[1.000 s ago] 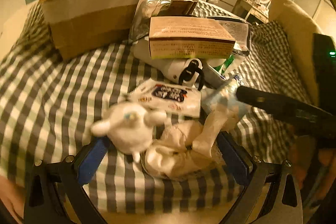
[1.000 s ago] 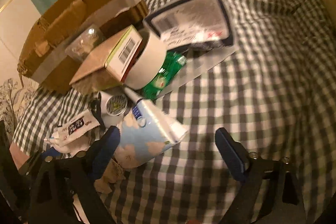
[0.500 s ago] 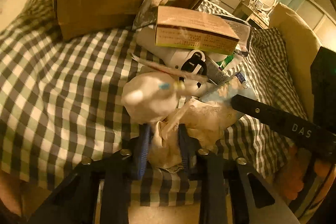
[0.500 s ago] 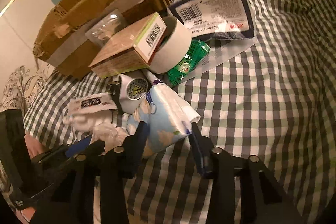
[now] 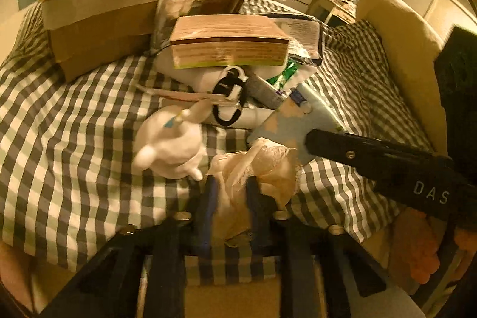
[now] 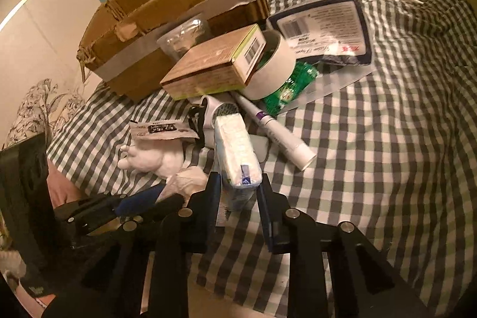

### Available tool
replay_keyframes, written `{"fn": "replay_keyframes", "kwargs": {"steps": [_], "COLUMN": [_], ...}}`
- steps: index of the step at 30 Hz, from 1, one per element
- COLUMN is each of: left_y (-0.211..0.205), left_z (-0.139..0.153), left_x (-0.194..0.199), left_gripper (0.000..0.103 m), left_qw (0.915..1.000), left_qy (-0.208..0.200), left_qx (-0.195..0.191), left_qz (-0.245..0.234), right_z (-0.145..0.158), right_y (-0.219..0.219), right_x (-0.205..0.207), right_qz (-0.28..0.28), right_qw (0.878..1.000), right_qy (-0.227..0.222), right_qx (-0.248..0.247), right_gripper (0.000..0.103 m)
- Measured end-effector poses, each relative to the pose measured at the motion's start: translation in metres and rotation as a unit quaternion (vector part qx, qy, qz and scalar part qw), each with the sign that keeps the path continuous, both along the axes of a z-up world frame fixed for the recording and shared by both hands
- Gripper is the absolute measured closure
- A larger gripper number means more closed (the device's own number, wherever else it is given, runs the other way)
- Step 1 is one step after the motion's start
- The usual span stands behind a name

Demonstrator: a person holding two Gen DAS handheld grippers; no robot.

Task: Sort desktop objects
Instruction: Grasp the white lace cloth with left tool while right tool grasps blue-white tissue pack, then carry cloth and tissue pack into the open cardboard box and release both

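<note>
While the left hand-held gripper point(image 5: 229, 192) pinches a crumpled tissue point(image 5: 256, 166) with jaws easing apart, right hand-held gripper point(image 6: 238, 192) closing on a tissue pack point(image 6: 237, 151), both at the near edge of the clutter on the checked counter point(image 6: 387, 139), cardboard box point(image 6: 167, 17) behind.

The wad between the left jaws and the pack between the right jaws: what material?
Wad: thin crinkly film or tissue, apparently; pale, translucent, frayed edges. Pack: glossy soft plastic wrap, likely tissues; white folded layers show at its end.
</note>
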State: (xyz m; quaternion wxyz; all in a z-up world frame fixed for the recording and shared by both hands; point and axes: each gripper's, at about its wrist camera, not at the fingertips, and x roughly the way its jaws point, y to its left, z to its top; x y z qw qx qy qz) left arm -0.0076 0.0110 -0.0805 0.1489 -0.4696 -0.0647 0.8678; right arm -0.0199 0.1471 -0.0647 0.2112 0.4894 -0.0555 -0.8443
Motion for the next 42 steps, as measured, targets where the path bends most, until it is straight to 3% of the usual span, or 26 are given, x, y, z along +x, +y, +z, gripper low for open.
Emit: {"fn": "replay_keyframes", "kwargs": {"steps": [1, 2, 4, 5, 6, 7, 9, 12, 16, 23, 30, 36, 42], "left_y": [0.004, 0.005, 0.001, 0.001, 0.001, 0.001, 0.003, 0.006, 0.007, 0.001, -0.010, -0.031, -0.057], "left_z": [-0.001, -0.002, -0.005, -0.007, -0.009, -0.011, -0.011, -0.005, 0.014, 0.040, 0.096, 0.145, 0.165], "left_x": [-0.001, -0.001, 0.000, -0.001, -0.002, -0.004, -0.004, 0.003, 0.012, 0.020, 0.017, 0.006, -0.015], "left_gripper": [0.038, 0.032, 0.031, 0.031, 0.042, 0.063, 0.083, 0.087, 0.087, 0.087, 0.087, 0.087, 0.087], "left_qw": [1.0000, 0.9999, 0.9999, 0.9999, 1.0000, 1.0000, 0.9999, 0.9993, 0.9977, 0.9968, 0.9926, 0.9865, 0.9814], "left_qy": [0.003, 0.006, 0.011, 0.008, 0.005, 0.003, 0.008, 0.031, 0.065, 0.077, 0.118, 0.150, 0.163], "left_qx": [-0.009, -0.015, -0.010, -0.005, -0.001, 0.002, -0.006, -0.015, 0.002, 0.021, 0.005, 0.009, 0.010], "left_qz": [-0.002, 0.001, 0.004, 0.006, 0.006, 0.006, -0.004, -0.017, -0.022, -0.007, 0.026, 0.065, 0.101], "right_z": [-0.001, -0.003, -0.005, -0.007, -0.009, -0.012, -0.013, -0.007, 0.006, 0.043, 0.091, 0.122, 0.145], "right_y": [-0.001, -0.004, -0.006, -0.008, -0.008, -0.009, -0.010, -0.012, -0.003, 0.019, 0.018, 0.008, -0.014], "right_x": [0.000, -0.002, -0.004, -0.007, -0.009, -0.012, -0.013, -0.009, 0.001, 0.023, 0.042, 0.034, 0.008], "right_qz": [0.002, 0.005, 0.007, 0.008, 0.009, 0.008, 0.010, 0.013, 0.004, -0.018, -0.010, 0.005, 0.026], "right_qw": [1.000, 1.000, 1.000, 1.000, 1.000, 1.000, 1.000, 1.000, 1.000, 0.998, 0.993, 0.989, 0.986], "right_qy": [-0.002, -0.004, -0.005, -0.010, -0.015, -0.022, -0.023, -0.008, 0.014, 0.060, 0.116, 0.139, 0.161], "right_qx": [-0.002, -0.003, -0.001, -0.003, -0.007, -0.010, -0.007, -0.001, 0.000, -0.012, -0.029, -0.040, -0.042], "right_gripper": [0.079, 0.079, 0.079, 0.078, 0.078, 0.079, 0.082, 0.083, 0.084, 0.084, 0.084, 0.084, 0.084]}}
